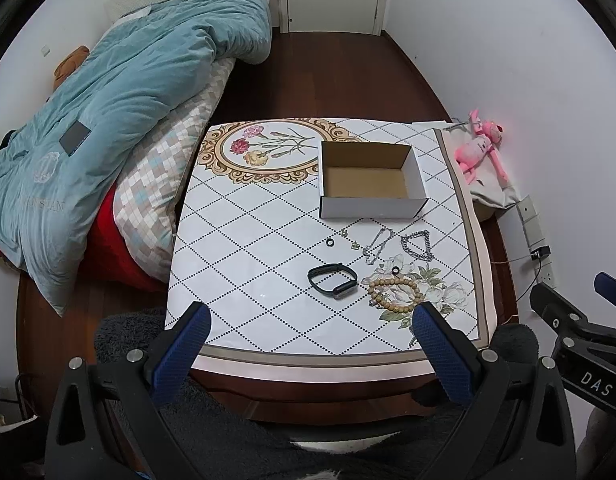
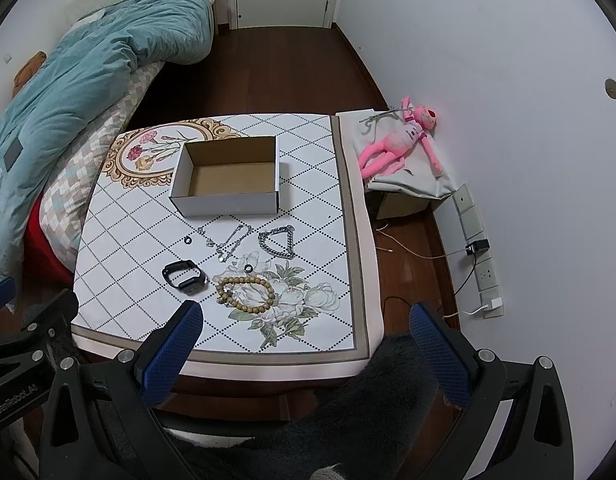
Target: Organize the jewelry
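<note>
An open, empty cardboard box (image 1: 368, 178) (image 2: 228, 178) stands on the patterned table (image 1: 244, 240) (image 2: 128, 240). In front of it lie a black smart band (image 1: 333, 280) (image 2: 185, 275), a wooden bead bracelet (image 1: 394, 294) (image 2: 246, 294), a chunky silver chain (image 1: 417, 245) (image 2: 277, 243), a thin silver chain (image 1: 377, 245) (image 2: 232, 242), two black rings (image 1: 330, 242) (image 2: 249, 268) and small earrings (image 1: 354, 245). My left gripper (image 1: 312, 322) is open and empty over the table's near edge. My right gripper (image 2: 304, 320) is open and empty, also at the near edge.
A bed with a teal quilt (image 1: 108, 120) (image 2: 76, 80) lies left of the table. A pink plush toy (image 1: 482, 148) (image 2: 400, 144) rests on a cloth-covered box at the right wall. Wall sockets and cables (image 2: 480, 248) are on the right. Dark wood floor surrounds the table.
</note>
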### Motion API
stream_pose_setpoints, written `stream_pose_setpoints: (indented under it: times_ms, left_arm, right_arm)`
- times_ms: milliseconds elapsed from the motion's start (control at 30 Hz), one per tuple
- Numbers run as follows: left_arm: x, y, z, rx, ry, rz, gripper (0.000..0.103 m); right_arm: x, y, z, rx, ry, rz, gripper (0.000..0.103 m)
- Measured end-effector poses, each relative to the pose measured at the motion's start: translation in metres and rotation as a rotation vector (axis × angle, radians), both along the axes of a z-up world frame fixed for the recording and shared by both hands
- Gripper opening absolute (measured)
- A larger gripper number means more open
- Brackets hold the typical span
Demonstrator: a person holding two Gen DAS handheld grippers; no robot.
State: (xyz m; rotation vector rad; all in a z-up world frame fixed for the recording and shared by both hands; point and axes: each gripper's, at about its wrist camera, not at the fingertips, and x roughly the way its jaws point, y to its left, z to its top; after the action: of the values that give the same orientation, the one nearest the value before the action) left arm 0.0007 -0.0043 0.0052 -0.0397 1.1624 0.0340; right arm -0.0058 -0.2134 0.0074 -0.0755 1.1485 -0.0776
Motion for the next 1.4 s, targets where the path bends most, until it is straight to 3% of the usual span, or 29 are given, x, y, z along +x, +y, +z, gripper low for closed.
stream_pose_setpoints:
  times_ms: [1400]
  left_arm:
    - [-0.007,-0.005,0.009,-0.017,-0.002,0.0,0.103]
  right_arm:
    - [-0.002,-0.005,0.011,-0.003,-0.023,0.006,0.103]
